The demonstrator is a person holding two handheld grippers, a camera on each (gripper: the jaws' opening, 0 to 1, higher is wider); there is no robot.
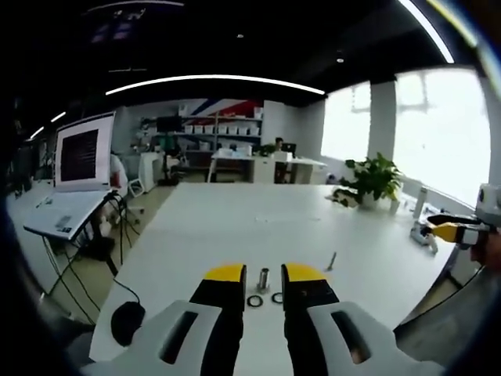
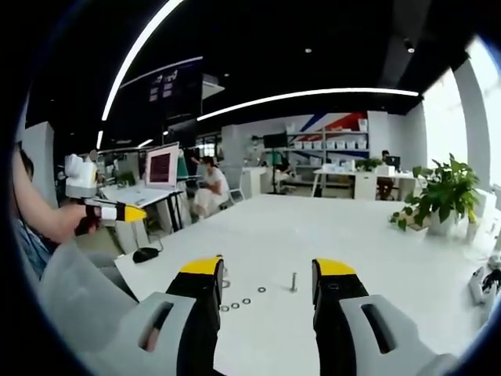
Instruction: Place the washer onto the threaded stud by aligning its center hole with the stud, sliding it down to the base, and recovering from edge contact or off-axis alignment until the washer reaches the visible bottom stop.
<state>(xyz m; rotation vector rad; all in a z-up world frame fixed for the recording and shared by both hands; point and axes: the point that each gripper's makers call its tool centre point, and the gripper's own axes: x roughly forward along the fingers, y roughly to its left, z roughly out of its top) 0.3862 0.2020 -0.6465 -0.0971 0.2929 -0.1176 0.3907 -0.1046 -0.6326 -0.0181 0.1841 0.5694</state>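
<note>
Washer, small dark metal ring [image 1: 254,301]: it lies flat on the white table [image 1: 235,227], lower centre of the left gripper view, just beside the short threaded metal stud [image 1: 263,279]. I hold the left gripper [image 1: 255,280] and the right gripper [image 2: 267,276] spread, gripping nothing. Picking, aligning and seating all remain.

White surface [image 2: 376,235] with small hardware

A threaded stud [image 2: 293,281] stands upright on it; three washers [image 2: 235,305] lie flat in a row just to its left. A potted plant [image 2: 442,196] sits far off, and perhaps a mouse [image 2: 145,254] at the edge.
</note>
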